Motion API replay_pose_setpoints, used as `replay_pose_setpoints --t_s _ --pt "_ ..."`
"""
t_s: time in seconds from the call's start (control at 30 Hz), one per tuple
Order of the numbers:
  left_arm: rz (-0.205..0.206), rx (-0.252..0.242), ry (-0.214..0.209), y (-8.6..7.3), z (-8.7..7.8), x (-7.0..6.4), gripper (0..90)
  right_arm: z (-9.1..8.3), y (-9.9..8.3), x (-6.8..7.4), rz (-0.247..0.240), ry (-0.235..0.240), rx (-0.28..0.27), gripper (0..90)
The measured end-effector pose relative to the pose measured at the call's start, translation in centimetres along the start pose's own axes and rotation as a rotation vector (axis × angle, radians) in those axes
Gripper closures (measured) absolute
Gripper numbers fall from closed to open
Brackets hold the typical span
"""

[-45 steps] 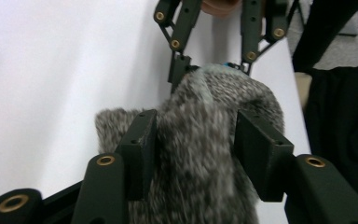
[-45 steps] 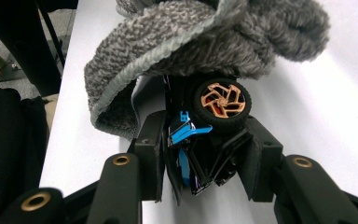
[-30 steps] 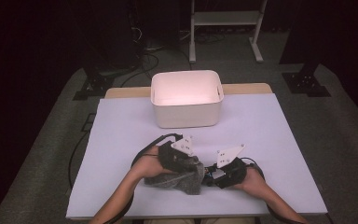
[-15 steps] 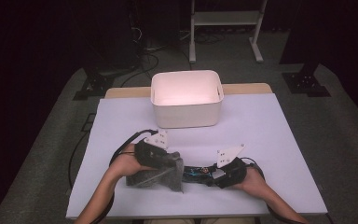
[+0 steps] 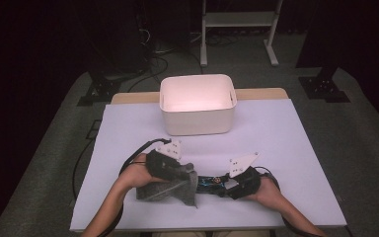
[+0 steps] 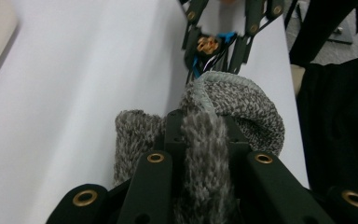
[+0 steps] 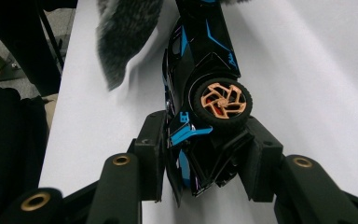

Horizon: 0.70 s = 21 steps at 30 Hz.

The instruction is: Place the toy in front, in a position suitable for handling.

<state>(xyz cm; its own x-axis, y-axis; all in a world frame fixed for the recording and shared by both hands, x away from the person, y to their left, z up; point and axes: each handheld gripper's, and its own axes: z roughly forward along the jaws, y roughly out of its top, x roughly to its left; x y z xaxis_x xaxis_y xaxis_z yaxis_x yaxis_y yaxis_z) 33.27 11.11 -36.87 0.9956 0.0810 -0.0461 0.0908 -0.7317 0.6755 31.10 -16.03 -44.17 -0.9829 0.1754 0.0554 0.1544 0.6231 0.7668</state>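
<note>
Near edge of the pale lavender table sheet point(image 5: 286, 128): left gripper point(image 6: 204, 140) was clamped on a grey knitted wool sock point(image 6: 242, 100), right gripper point(image 7: 200, 154) gripping a black-and-blue toy car with orange wheels point(image 7: 200, 51), its nose inside the sock. Farther back sat 1 white plastic bin point(image 5: 197, 121), then a dark room with grey carpet point(image 5: 360, 123). No readable writing.

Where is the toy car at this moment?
In the high view, the toy car lies near the table's front edge, clamped by the right gripper, its far end by the grey knitted sock.
</note>
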Motion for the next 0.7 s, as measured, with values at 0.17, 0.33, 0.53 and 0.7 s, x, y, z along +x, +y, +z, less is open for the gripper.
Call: replay_pose_setpoints --t_s 0.17,0.33,0.53,0.7 --pt "0.043 0.025 -0.031 1.8 1.7 -0.1 77.9 0.0 0.0 0.1 0.002 -0.003 0.003 55.9" --pt "0.094 0.03 -0.066 4.4 3.6 -0.2 77.9 0.1 0.0 0.1 0.0 -0.002 0.002 55.9" --pt "0.13 0.06 -0.091 5.8 5.3 -0.4 77.8 0.1 0.0 0.1 0.001 -0.001 0.003 55.8" --pt "0.12 0.061 -0.1 5.5 5.5 -0.4 77.8 0.1 0.0 0.1 0.004 0.001 0.004 55.9"
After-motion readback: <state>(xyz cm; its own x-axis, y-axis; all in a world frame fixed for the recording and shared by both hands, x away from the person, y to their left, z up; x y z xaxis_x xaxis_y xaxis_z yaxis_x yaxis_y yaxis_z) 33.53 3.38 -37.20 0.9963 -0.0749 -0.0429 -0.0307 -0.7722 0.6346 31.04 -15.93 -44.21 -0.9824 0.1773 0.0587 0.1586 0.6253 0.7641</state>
